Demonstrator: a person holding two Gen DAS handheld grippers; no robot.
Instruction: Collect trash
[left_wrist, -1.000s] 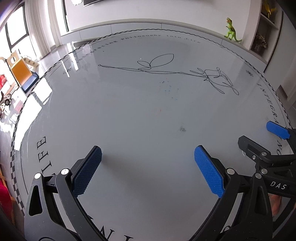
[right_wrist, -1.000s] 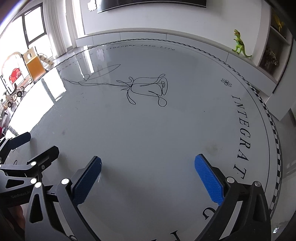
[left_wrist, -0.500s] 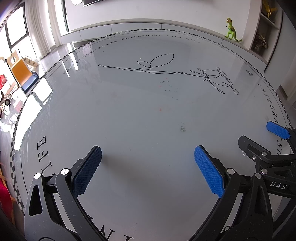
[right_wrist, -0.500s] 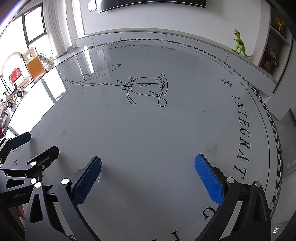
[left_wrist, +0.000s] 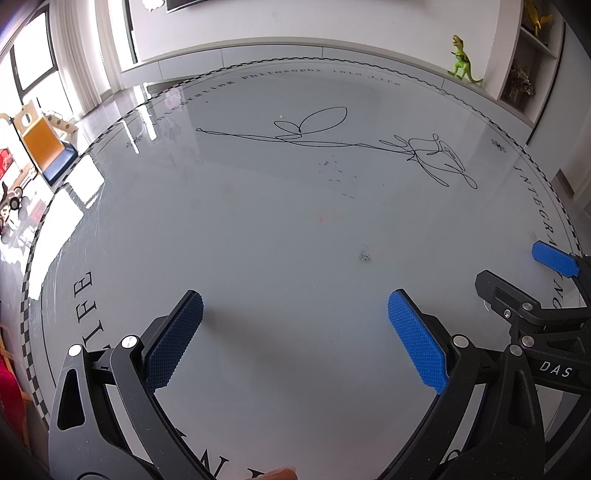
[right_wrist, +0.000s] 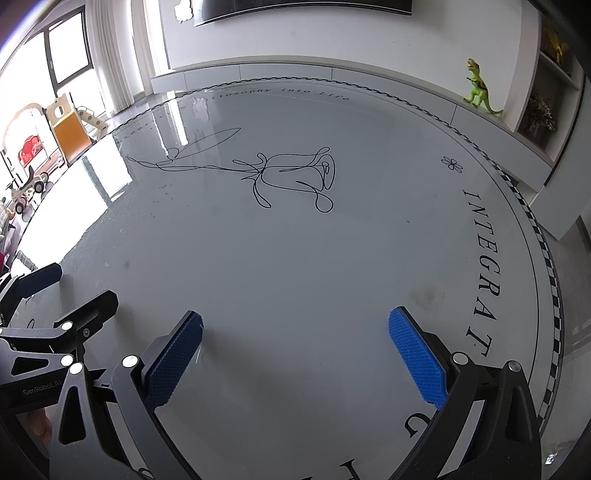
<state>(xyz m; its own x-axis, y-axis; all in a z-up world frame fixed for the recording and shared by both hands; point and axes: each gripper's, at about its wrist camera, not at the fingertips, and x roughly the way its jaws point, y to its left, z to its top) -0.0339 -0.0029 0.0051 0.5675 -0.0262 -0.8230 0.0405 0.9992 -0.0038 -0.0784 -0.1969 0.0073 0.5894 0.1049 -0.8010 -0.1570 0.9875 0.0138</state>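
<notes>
Bright living room behind: white walls, low white ledge (left_wrist: 332, 51) along the far wall, window (right_wrist: 66, 48) at left, kids' toy furniture (left_wrist: 44, 147) on the floor at left; round glossy grey table (left_wrist: 258, 229) fills both views, checkered band at its rim, lettering around the edge ("INTEGRAT…" on the right, "LIFE" on the left), black line-drawing of a flower (right_wrist: 291, 177) across the middle; left gripper (left_wrist: 295, 343) low over the near part of the table, jaws wide apart, blue pads (left_wrist: 417, 343) holding nothing; right gripper (right_wrist: 295, 350) just beside it on the right, jaws likewise spread, nothing between the blue pads (right_wrist: 417, 354); each gripper shows at the edge of the other's view; green toy dinosaur (left_wrist: 461, 61) upright on the ledge at far right; small things on the table: dark speck cluster (left_wrist: 365, 255) ahead of the left gripper's right pad, faint coloured pen marks (left_wrist: 336, 173) near centre, tiny white crumb (left_wrist: 282, 116) by the flower's leaf; can't tell which of these, if any, is trash; no other trash item visible in either view; fingertip (left_wrist: 277, 472) at bottom edge of left view.
</notes>
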